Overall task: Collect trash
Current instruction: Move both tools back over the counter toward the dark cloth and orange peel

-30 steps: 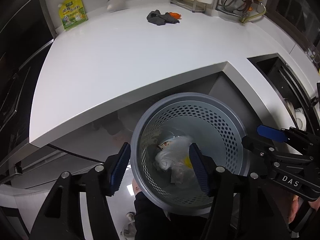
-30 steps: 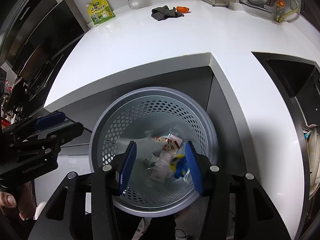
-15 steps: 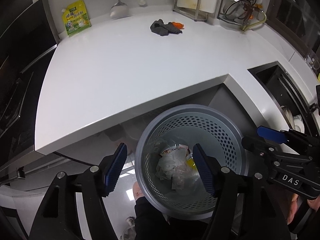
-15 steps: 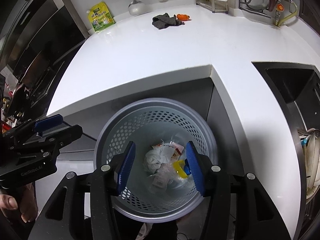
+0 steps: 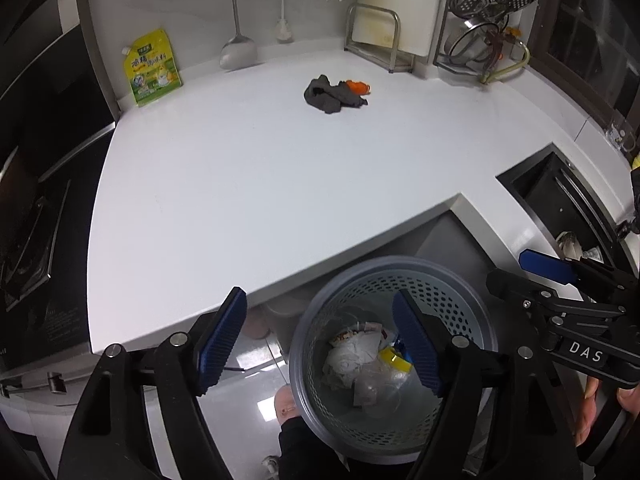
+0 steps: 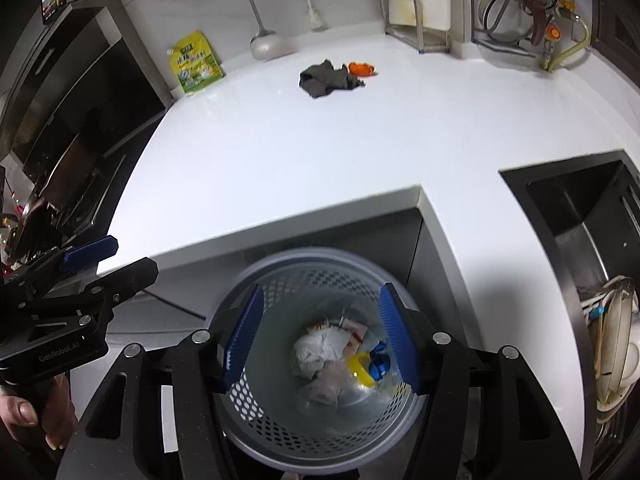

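My left tongs (image 5: 316, 344) and right tongs (image 6: 320, 338) hang empty, jaws opening, over the bin (image 6: 260, 412). At twelve o'clock on the counter (image 5: 260, 184), a limp grey rag (image 5: 326, 96) and small orange scrap (image 5: 357, 86) look light; I'd pinch the rag's bunched middle.

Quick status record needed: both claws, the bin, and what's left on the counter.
left claw: jaws opening, nothing between the pads
right claw: jaws opening, nothing between the pads, above the bin
bin: grey perforated basket on the floor below the counter edge
bin contents: crumpled white paper, yellow piece, wrappers
counter: dark cloth beside orange item; yellow pouch against the wall
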Tool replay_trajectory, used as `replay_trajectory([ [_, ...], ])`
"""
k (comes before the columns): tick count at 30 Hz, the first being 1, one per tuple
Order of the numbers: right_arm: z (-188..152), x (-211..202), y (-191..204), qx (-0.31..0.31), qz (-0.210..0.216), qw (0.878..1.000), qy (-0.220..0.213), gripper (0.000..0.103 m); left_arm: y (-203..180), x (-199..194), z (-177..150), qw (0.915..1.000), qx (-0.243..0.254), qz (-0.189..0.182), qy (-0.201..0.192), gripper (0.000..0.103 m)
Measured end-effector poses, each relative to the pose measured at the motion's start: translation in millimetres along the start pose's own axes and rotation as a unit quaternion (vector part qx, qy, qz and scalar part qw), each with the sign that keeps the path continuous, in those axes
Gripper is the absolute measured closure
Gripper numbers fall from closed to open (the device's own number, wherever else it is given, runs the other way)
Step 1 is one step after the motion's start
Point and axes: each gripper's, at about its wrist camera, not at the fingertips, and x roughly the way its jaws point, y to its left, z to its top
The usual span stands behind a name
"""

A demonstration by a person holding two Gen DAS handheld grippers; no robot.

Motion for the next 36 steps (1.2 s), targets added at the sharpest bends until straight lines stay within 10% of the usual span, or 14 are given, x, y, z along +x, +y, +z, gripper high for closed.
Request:
replay_trajectory([
  [36, 73.3, 6.9, -25.0, 0.039, -0.034, 0.997, -0.062, 0.032, 35.0, 7.3, 101.4, 0.9981, -0.019, 0.000, -0.059, 0.008],
])
